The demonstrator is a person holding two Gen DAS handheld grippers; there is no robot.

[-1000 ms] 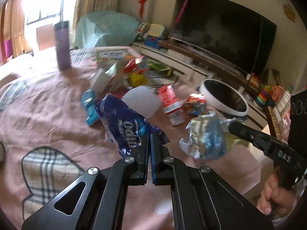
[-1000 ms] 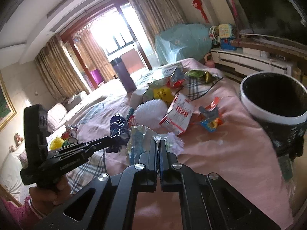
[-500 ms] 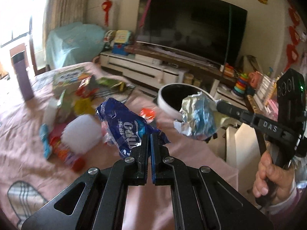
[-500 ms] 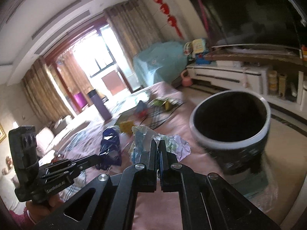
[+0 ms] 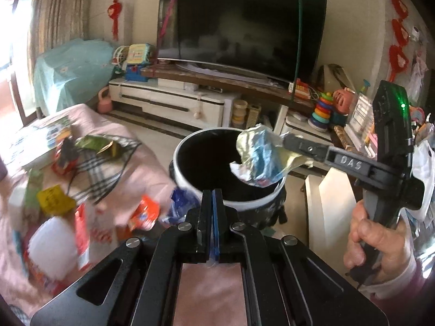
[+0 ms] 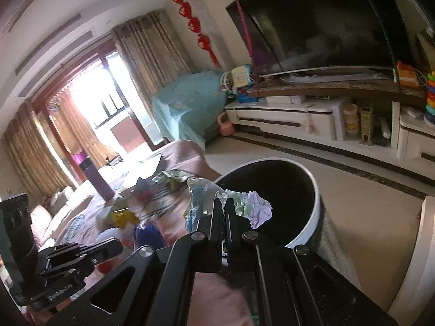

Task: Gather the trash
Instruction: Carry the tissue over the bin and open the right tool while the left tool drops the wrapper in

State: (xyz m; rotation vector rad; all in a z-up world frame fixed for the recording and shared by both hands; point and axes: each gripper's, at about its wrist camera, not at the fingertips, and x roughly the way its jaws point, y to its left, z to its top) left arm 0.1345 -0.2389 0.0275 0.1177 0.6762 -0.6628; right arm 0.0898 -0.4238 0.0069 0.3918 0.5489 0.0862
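Observation:
My left gripper [image 5: 213, 194] is shut on a blue snack wrapper [image 5: 180, 203], which hangs blurred to the left of the jaws near the rim of the black bin with a white rim [image 5: 190, 182]. My right gripper [image 6: 223, 203] is shut on a crumpled silver-and-blue foil wrapper [image 6: 244, 203] and holds it over the bin's [image 6: 312, 212] open mouth. In the left wrist view the foil wrapper [image 5: 258, 160] and the right gripper [image 5: 288, 140] hang above the bin. The left gripper's fingertips are hidden in the right wrist view.
A pink cloth-covered table [image 5: 122, 168] at left carries several wrappers, a red carton [image 5: 81, 233] and a white spiky ball [image 5: 51, 247]. A purple bottle [image 6: 95, 179] stands at its far end. A TV [image 5: 239, 30] on a low white cabinet [image 5: 168, 103] lies beyond.
Both grippers swung right from over the table to the bin, carrying their wrappers. The foil wrapper now hangs over the bin's mouth; the blue wrapper has swung down to the left of the left gripper.

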